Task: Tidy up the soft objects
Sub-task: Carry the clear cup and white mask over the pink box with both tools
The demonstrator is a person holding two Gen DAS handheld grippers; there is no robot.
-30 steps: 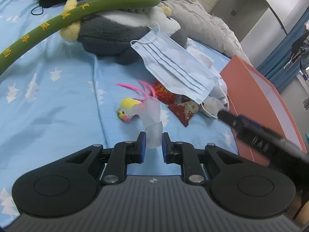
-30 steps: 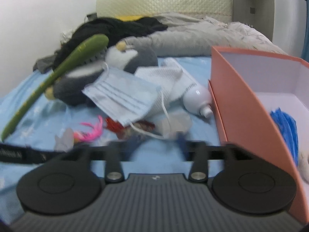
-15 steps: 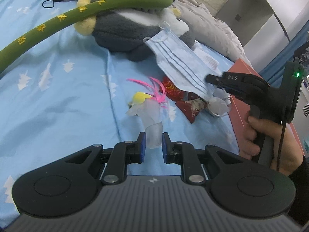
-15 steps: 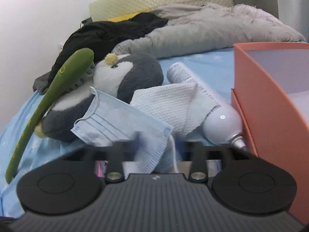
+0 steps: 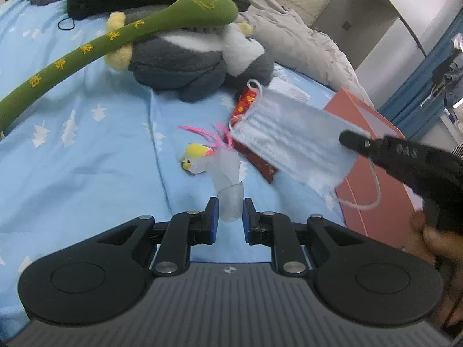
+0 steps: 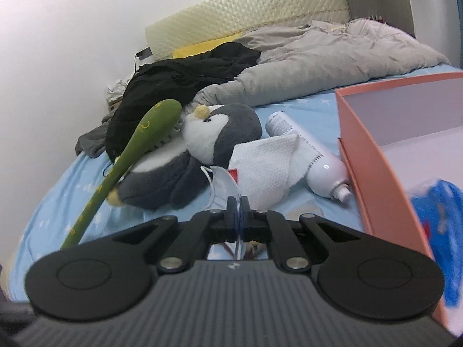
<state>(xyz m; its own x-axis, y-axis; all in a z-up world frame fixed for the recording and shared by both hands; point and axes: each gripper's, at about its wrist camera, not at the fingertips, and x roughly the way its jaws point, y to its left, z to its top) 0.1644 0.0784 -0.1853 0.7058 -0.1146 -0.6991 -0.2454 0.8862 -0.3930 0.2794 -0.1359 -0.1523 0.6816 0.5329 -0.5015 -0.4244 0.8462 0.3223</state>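
One orange box point(image 6: 373, 156) holds blue fabric point(image 6: 439, 231); right hand-held gripper point(image 6: 238, 202) pinches a face mask point(image 5: 292, 141).

Illegible yellow characters on green plush stick point(image 5: 86, 55)

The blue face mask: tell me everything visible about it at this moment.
The face mask is a pale blue, pleated disposable type of thin non-woven fabric, with white elastic ear loops at both ends. It hangs in the air above the blue bedsheet, tilted and slightly sagging, pinched at one edge by the shut right gripper. One loop dangles in front of the orange box; the other rises at its far end. In the right wrist view only a thin sliver shows between the fingers.
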